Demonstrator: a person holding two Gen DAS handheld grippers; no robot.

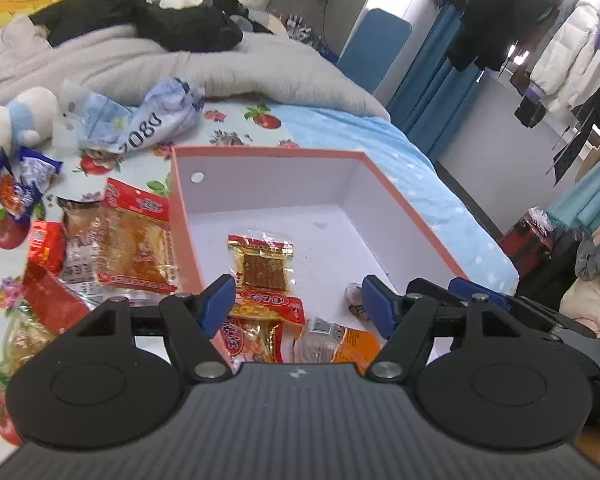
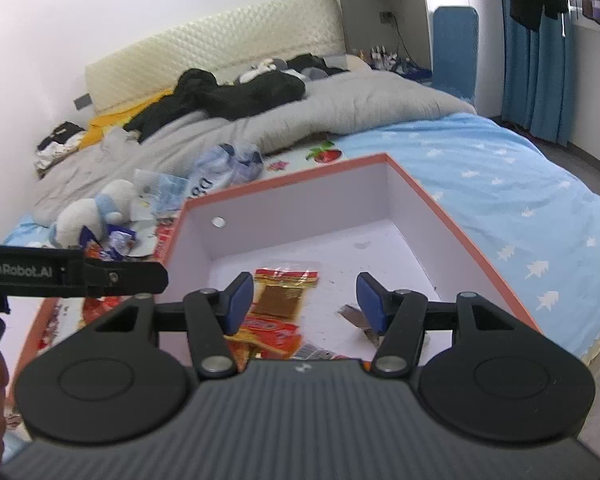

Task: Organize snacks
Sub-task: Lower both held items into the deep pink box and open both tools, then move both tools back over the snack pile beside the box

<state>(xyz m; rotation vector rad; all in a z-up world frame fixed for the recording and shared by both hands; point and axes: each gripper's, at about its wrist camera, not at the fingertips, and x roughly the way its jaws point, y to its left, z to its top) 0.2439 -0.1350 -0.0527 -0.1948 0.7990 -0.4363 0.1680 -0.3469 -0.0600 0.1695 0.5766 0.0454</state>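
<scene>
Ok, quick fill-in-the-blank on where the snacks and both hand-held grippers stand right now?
1. Both the left hand-held gripper and the right hand-held gripper are ____.
2. The box has a white inside and a ____ rim.
3. The snack pile outside lies to the box's ____.

Missing words: open; orange; left
</scene>
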